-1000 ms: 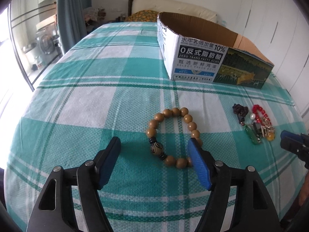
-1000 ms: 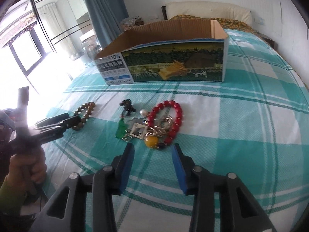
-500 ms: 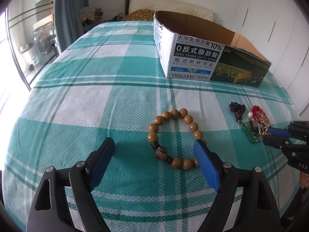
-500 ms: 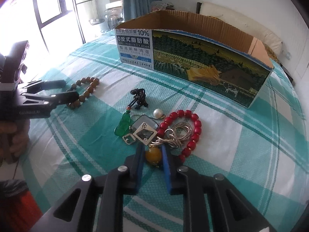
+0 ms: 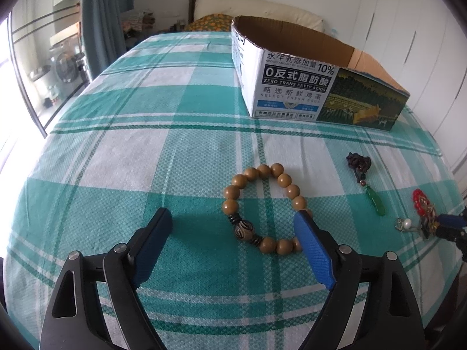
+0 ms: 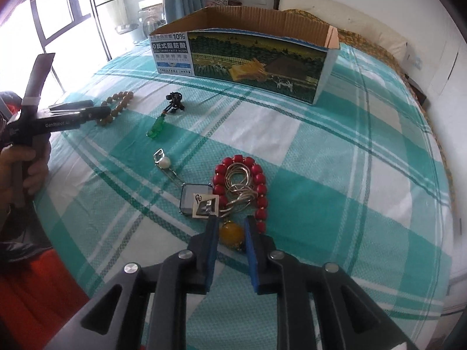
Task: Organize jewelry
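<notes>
A brown wooden bead bracelet (image 5: 264,208) lies on the checked bedspread between the tips of my open left gripper (image 5: 233,221); the right tip touches its beads. My right gripper (image 6: 232,229) is shut on an amber bead pendant (image 6: 231,233), which is joined to a silver chain, a square pendant (image 6: 192,199) and a pearl (image 6: 164,162). A red bead bracelet (image 6: 256,183) lies tangled with the chain. A green pendant on a dark cord (image 6: 156,127) lies apart, also in the left wrist view (image 5: 375,201). An open cardboard box (image 5: 315,87) stands behind.
The teal and white checked bedspread (image 5: 163,157) covers a bed. The box also shows in the right wrist view (image 6: 248,55). A window and blue curtain (image 5: 99,29) are to the left, pillows (image 5: 256,11) at the head, white wardrobe doors on the right.
My right gripper closed on the amber pendant and dragged the chain cluster back, away from the green pendant. My left gripper stayed open around the wooden bracelet.
</notes>
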